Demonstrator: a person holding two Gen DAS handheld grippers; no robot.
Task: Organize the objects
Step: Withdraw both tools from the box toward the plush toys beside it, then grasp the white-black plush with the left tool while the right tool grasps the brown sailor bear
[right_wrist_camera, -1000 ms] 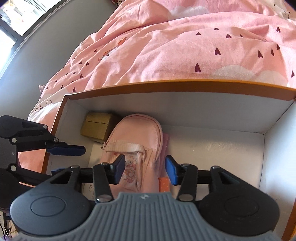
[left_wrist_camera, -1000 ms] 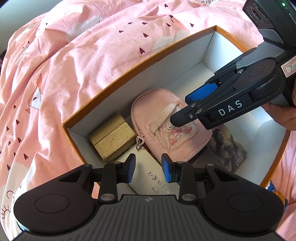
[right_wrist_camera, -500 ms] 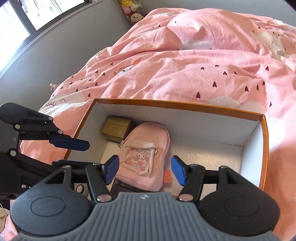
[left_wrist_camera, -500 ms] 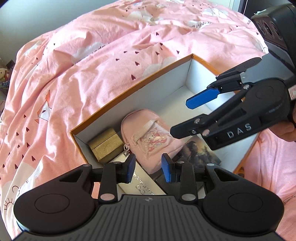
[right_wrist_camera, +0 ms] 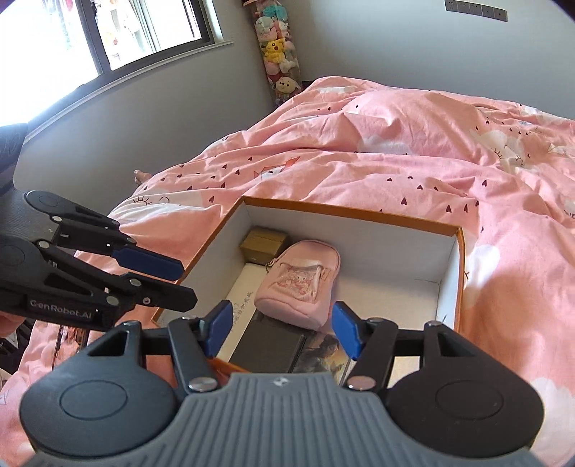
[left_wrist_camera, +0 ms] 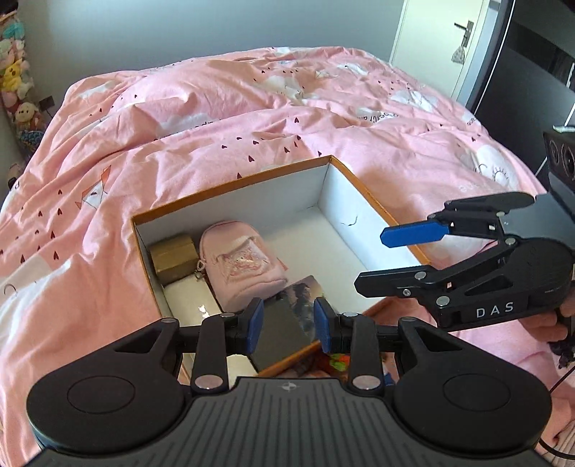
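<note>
An orange-rimmed white box [left_wrist_camera: 251,204] [right_wrist_camera: 359,237] lies on the pink duvet. Inside it are a pink mini backpack [left_wrist_camera: 240,262] [right_wrist_camera: 298,283], a gold box [left_wrist_camera: 172,257] [right_wrist_camera: 264,244], a white book [left_wrist_camera: 187,301], a dark book [right_wrist_camera: 269,345] and a picture card [left_wrist_camera: 305,291]. My left gripper [left_wrist_camera: 287,323] [right_wrist_camera: 187,283] hovers above the box's near left corner, open with nothing between its fingers. My right gripper [right_wrist_camera: 282,328] [left_wrist_camera: 373,260] hangs over the near right side, open wider and also empty.
The crumpled pink duvet [left_wrist_camera: 251,107] covers the whole bed around the box. Plush toys [right_wrist_camera: 278,46] hang in the corner beside a window [right_wrist_camera: 107,32]. A white door [left_wrist_camera: 449,46] stands at the back right. Colourful items [left_wrist_camera: 337,361] lie just outside the box's near edge.
Both grippers have risen and pulled back out of the box, so the whole box and the room now show. The right gripper's jaws have widened.
</note>
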